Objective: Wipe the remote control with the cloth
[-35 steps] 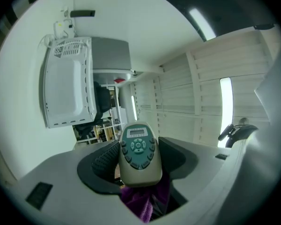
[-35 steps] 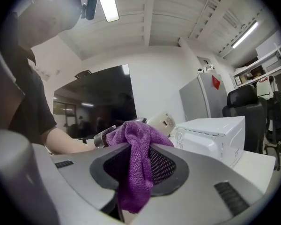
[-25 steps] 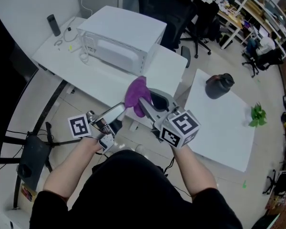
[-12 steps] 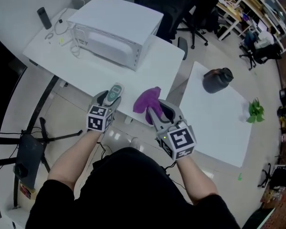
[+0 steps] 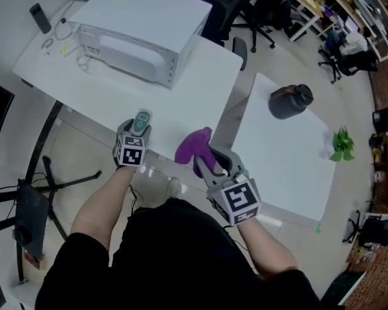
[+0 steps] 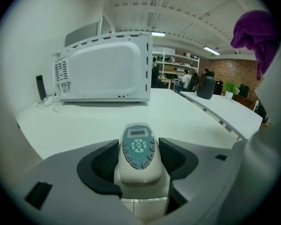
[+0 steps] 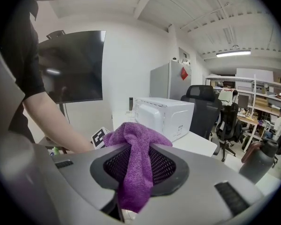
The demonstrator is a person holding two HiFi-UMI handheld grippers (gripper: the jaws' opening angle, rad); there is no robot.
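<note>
Remote control (image 6: 138, 144) gripped by left gripper (image 6: 138, 157) (jaws wide) | cloth (image 7: 136, 139) pinched in right gripper (image 7: 139, 167)

Top (image 5: 161, 257): black and loose over the torso, with short sleeves.
Sleeve (image 7: 25, 64): black, ending above the elbow, with the forearm bare below it.
Left gripper (image 5: 137, 130): smooth, rounded light grey moulded shell that widens behind the jaws.
Left pads (image 6: 104, 162): dark fine mesh, set in a black hollow on the inner face of each jaw.
Left marker cube (image 5: 130, 152): behind the jaws, white faces with black square patterns.
Right gripper (image 5: 204, 162): same grey shell, with small dark rectangular insets behind the jaws.
Right pads (image 7: 166, 165): same dark mesh.
Right marker cube (image 5: 238, 199): behind the jaws, black-and-white squares.
</note>
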